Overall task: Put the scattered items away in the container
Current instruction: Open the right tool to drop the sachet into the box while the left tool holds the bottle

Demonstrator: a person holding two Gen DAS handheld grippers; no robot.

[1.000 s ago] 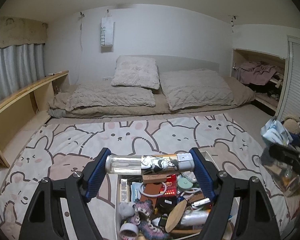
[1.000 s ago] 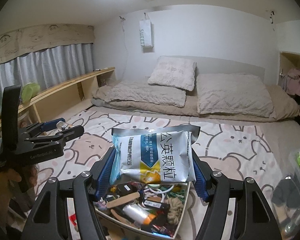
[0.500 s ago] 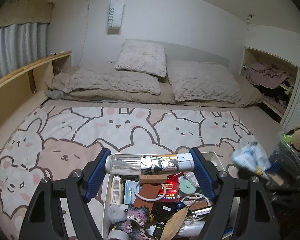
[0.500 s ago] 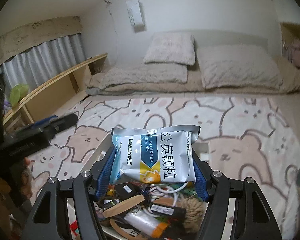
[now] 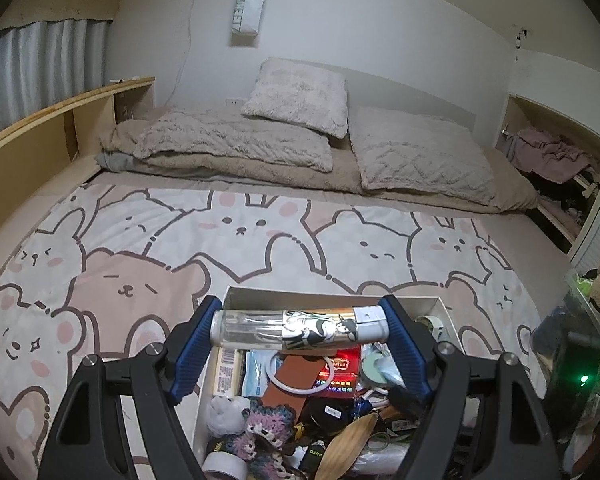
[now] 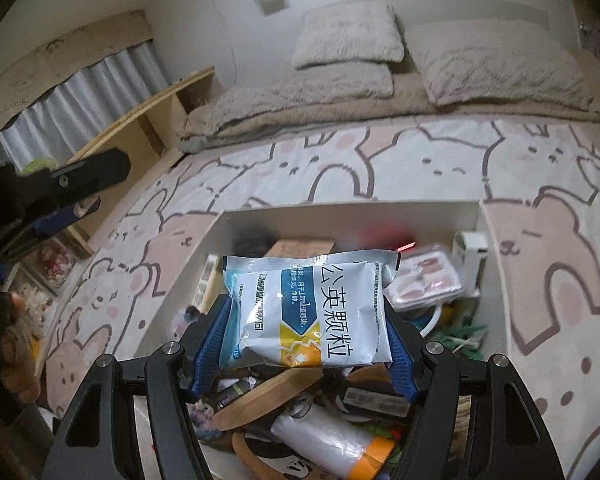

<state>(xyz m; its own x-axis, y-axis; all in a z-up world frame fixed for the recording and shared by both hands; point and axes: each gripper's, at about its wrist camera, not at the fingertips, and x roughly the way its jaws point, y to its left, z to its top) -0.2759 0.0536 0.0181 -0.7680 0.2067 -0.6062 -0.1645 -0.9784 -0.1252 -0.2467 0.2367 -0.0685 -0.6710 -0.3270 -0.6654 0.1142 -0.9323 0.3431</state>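
Now both tools are hovering over the box (image 6: 380, 210): the left tool (image 5: 300, 330) is gripping a clear tube (image 5: 300, 328), the right tool (image 6: 306, 334) a sachet (image 6: 312, 308); releasing at six o'clock seems next.

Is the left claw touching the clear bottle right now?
Touching. The left wrist view shows the left claw with a blue pad pressed against each end of the clear bottle, holding it crosswise above the box.

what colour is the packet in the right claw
Silver-white packet with blue and yellow panels and dark lettering, clearest in the right wrist view.
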